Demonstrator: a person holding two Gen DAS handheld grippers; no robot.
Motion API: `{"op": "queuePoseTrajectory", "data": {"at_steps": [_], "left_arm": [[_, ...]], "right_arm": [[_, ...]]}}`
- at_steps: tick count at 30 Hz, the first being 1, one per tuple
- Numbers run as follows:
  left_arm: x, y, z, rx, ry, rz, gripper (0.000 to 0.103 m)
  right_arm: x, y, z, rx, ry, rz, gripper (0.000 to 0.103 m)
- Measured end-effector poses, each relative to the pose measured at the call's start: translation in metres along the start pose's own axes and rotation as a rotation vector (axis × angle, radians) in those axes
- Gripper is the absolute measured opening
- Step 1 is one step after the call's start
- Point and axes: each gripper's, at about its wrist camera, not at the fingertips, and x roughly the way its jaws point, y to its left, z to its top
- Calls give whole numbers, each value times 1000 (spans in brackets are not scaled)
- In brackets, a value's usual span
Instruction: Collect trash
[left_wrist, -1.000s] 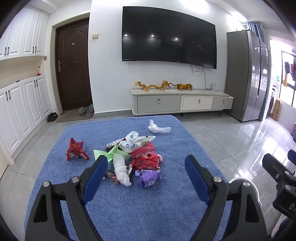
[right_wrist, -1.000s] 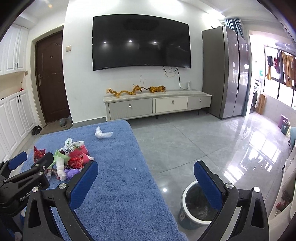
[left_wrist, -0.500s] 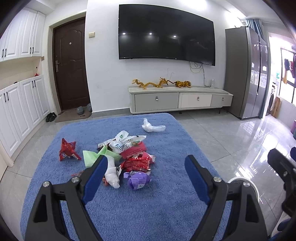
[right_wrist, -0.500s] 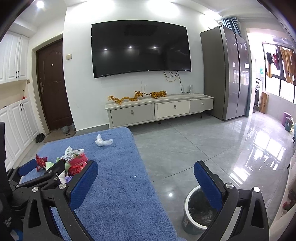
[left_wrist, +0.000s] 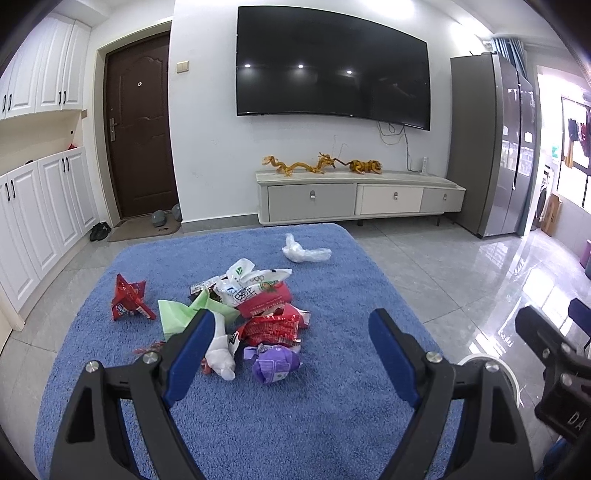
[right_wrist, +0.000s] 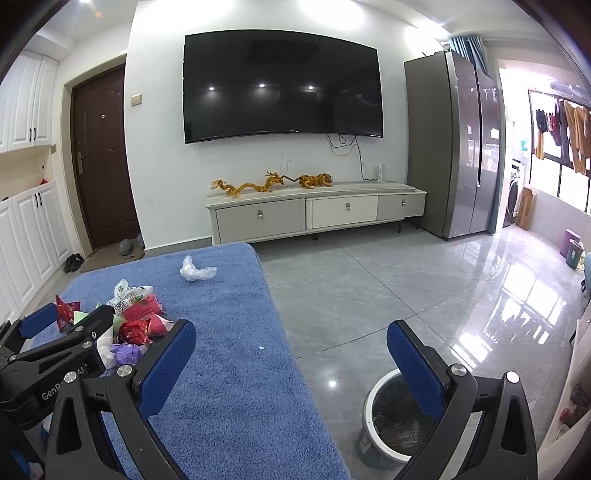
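Note:
A heap of trash lies on the blue fleece-covered surface (left_wrist: 258, 424): red snack wrappers (left_wrist: 271, 326), a purple wrapper (left_wrist: 275, 363), a white tissue (left_wrist: 221, 354), green paper (left_wrist: 173, 314) and printed white bags (left_wrist: 255, 280). A lone red wrapper (left_wrist: 127, 297) sits to its left. A crumpled white plastic bag (left_wrist: 304, 253) lies farther back. My left gripper (left_wrist: 291, 314) hovers open just short of the heap, holding nothing. My right gripper (right_wrist: 291, 326) is open and empty over the surface's right edge. A round bin (right_wrist: 391, 421) stands on the floor below it.
The left gripper's black frame (right_wrist: 55, 354) shows at the left of the right wrist view. Grey floor tiles (right_wrist: 369, 288) stretch to the right. A TV cabinet (left_wrist: 354, 199), a wall TV (left_wrist: 332, 66) and a fridge (left_wrist: 491, 147) stand at the back, with white cupboards (left_wrist: 44, 206) on the left.
Both grippers have sunk a little toward the blue surface. Their jaws have kept the same width, and the trash has not moved.

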Motion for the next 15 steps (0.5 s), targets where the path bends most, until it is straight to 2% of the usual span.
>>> {"op": "queuePoseTrajectory", "data": {"at_steps": [9,15], "left_arm": [[0,2,6,17,-30,-21,85],[2,12,12,17,-44,-32,85]], "right_arm": [[3,-9,6,22,-31,-20,103],[10,-8,10,51,-33,9,103]]}}
